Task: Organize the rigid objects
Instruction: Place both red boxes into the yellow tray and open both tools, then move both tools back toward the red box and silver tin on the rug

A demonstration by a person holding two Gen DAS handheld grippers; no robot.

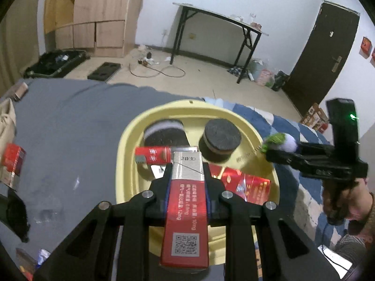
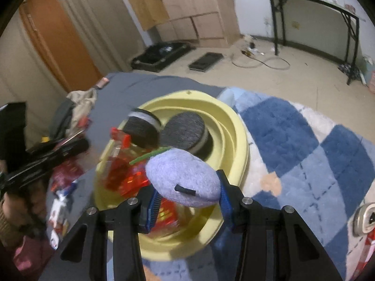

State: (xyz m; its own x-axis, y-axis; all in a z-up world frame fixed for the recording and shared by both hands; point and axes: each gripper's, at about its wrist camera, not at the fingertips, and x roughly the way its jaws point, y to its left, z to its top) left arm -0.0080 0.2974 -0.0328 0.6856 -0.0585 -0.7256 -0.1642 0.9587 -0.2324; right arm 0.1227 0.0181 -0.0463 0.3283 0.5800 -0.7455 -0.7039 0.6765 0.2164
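A yellow basin (image 1: pixel 131 140) (image 2: pixel 236 126) rests on the bed. It holds two round dark felt discs (image 1: pixel 221 137) (image 2: pixel 185 131) and several red cigarette boxes (image 1: pixel 246 187) (image 2: pixel 117 171). My left gripper (image 1: pixel 187 171) is shut on a red and silver cigarette box (image 1: pixel 186 210), held above the basin's near side. My right gripper (image 2: pixel 187 187) is shut on a lavender plush toy (image 2: pixel 182 175) with a green stem, just above the basin's near rim. In the left wrist view the right gripper (image 1: pixel 276 149) hangs at the basin's right rim with the plush toy (image 1: pixel 288 141). In the right wrist view the left gripper (image 2: pixel 77 145) shows blurred at the left.
Grey sheet (image 1: pixel 70 117) covers the bed's left part, with a red box (image 1: pixel 13 164) on it. A blue and white checked blanket (image 2: pixel 304 152) lies to the right. Clothes (image 2: pixel 77 107) are heaped at the far left. Beyond the bed edge is floor, with a black folding table (image 1: pixel 222 23).
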